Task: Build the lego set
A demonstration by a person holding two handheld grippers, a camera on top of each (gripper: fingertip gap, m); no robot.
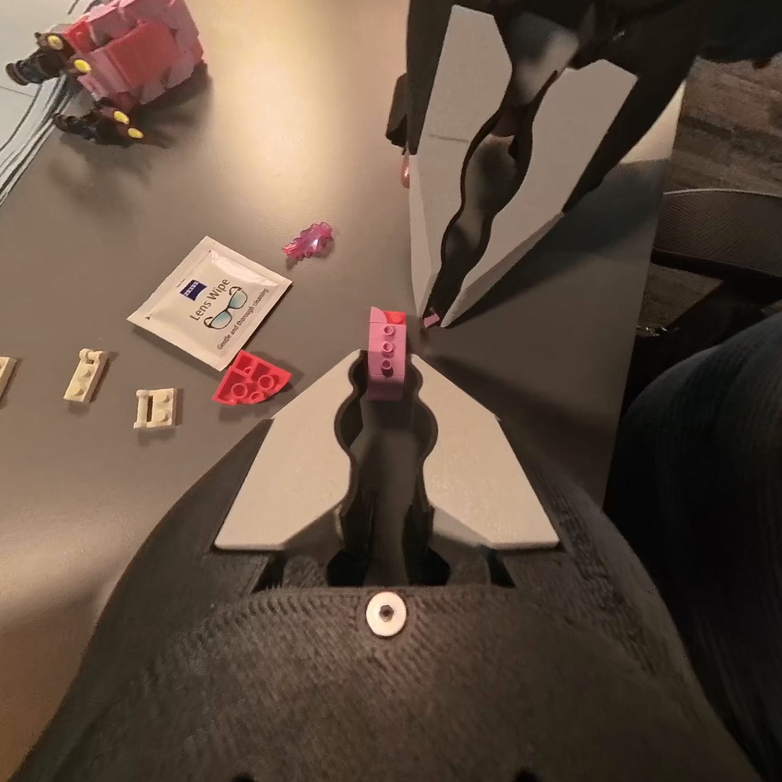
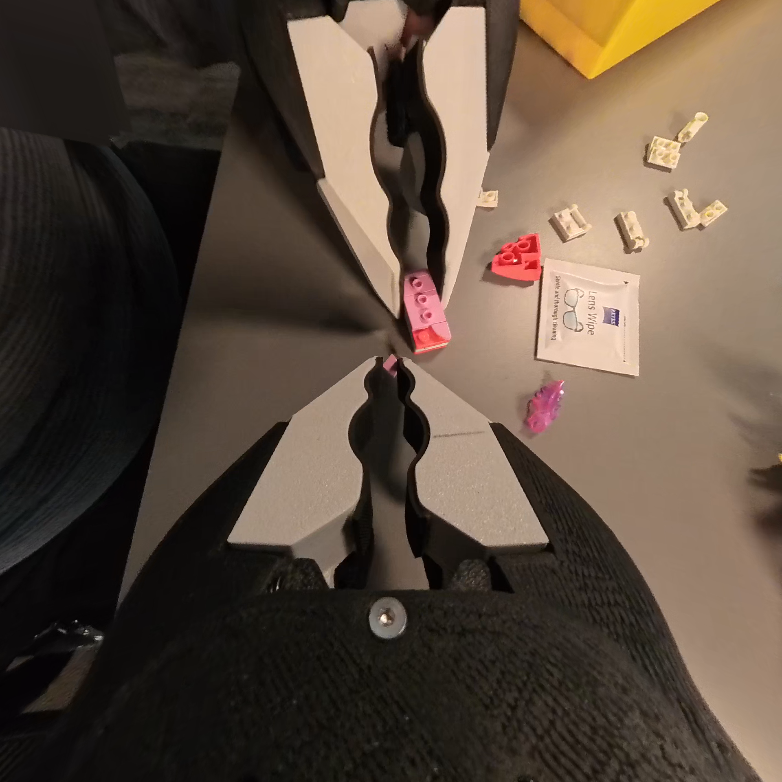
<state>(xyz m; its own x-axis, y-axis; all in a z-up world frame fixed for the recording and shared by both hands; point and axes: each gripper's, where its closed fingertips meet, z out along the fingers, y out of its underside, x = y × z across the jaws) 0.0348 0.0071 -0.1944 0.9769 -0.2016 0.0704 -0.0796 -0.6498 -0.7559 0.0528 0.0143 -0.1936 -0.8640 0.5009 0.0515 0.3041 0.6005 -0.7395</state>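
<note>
A grey table [image 1: 296,127] carries a yellow bin [image 2: 613,38] at its far edge, a pink and red brick model [image 1: 127,55], a white wipe packet [image 1: 207,302], a red curved brick [image 1: 249,381], several cream bricks [image 2: 626,228] and a clear pink leaf piece [image 1: 311,243]. The left gripper [image 1: 387,359] is closed on a pink brick stack [image 1: 387,351] with a red end. Just beside it, tip to tip, the right gripper [image 2: 391,364] pinches a small pink piece [image 2: 390,364].

Print on one white sachet only
The white sachet [image 1: 210,302] on the grey tabletop [image 1: 127,190] bears dark lettering, a small blue logo patch and a drawing of spectacles; nothing else carries writing
</note>
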